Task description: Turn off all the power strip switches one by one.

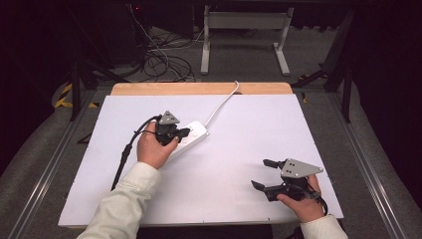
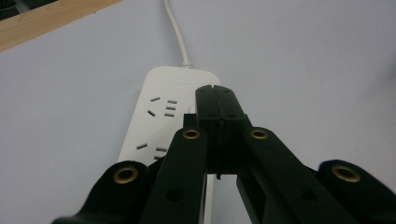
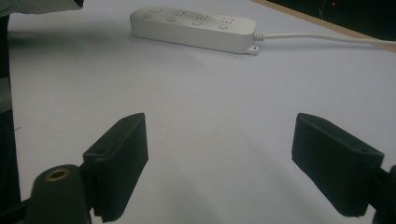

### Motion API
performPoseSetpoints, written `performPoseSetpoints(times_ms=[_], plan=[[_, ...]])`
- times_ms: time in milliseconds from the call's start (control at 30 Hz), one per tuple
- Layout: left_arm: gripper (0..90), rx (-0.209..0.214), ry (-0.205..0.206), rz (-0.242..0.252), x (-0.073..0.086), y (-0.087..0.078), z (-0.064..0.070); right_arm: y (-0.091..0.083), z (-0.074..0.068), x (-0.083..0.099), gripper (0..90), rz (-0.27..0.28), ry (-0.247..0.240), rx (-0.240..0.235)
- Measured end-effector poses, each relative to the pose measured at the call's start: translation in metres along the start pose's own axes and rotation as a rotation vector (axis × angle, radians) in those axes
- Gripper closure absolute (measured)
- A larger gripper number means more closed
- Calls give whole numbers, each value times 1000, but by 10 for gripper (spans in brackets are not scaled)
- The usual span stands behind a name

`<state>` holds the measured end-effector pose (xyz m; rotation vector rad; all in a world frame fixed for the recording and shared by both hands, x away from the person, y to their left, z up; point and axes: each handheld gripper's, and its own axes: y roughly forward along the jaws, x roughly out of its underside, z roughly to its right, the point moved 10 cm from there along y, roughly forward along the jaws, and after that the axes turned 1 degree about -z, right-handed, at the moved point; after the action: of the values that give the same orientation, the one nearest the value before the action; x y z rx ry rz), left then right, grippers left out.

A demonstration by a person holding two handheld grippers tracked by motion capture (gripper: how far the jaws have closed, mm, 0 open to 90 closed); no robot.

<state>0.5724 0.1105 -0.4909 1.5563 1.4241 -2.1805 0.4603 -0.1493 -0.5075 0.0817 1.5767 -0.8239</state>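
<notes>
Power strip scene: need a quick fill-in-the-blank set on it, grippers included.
1. The left gripper has its jaws ____ over the white power strip.
2. The right gripper has its jaws ____, with nothing between them.
3. The power strip's cord runs toward the ____ edge of the table.
4. The power strip's colour is ____.

Missing words: shut; open; far; white

Closed jaws over white power strip [image 2: 161, 116], cord [image 2: 176, 32], white table [image 2: 303, 70]
</notes>
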Motion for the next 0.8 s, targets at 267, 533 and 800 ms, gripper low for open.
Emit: performPoseSetpoints(times_ms=[267, 533, 800], plan=[[900, 12, -2, 1, -8, 2, 1, 0, 0, 0, 195, 0, 0, -2], [900, 15, 2, -4, -24, 14, 3, 0, 0, 1, 194, -1, -1, -3], [900, 19, -40, -37, -19, 31, 0, -1, 1, 0, 193, 7, 0, -5]])
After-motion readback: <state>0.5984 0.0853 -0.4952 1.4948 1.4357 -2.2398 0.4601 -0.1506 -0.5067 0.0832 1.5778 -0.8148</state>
